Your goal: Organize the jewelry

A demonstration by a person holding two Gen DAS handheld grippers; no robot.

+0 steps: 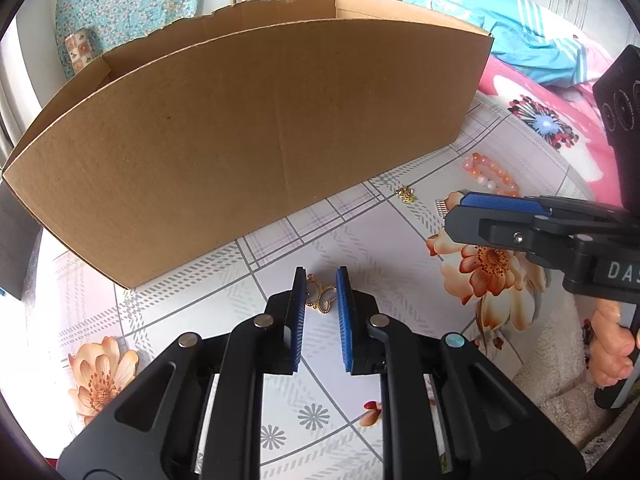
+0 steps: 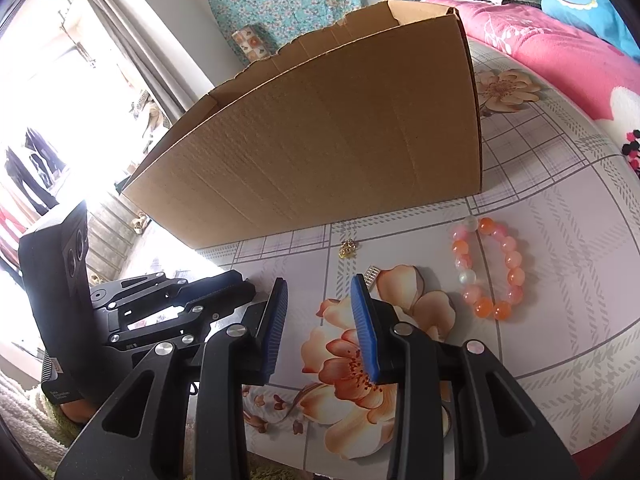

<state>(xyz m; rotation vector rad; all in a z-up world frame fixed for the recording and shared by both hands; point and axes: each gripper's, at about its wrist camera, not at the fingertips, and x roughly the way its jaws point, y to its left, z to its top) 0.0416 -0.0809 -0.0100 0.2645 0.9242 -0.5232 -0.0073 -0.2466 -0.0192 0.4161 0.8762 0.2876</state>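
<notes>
While the left gripper (image 1: 321,280) sits low over the table (image 1: 280,420), its blue pads stand apart with a gold-rimmed white brooch (image 1: 321,300) lying on the cloth between them. The left pad (image 1: 298,300) looks to touch the brooch's left edge; the right pad has a sliver of gap, so nothing is clamped. Cannot tell if the brooch is lifted at all; it reads as flat on the cloth.

The right gripper (image 2: 320,280) hovers over the orange flower print, jaws apart, nothing between the fingers. In the left wrist view it comes in from the right edge (image 1: 464,210), seen side-on, with a hand (image 1: 612,352) on its handle.

Cardboard box (image 1: 240,140) stands on the far left part of the table, open top, torn far rim. The box's inside is not visible.

Other jewelry, on the cloth right of the box's near corner:
- small gold charm (image 2: 348,249), just near the box's front wall
- small silver barred piece (image 2: 372,276), just beyond the right gripper's right fingertip
- pink and orange bead bracelet (image 2: 490,268), farther right, lying flat as a loop

All three are apart from each other and from both grippers. Pink floral blanket (image 2: 560,48) at far right, beyond the table.
</notes>
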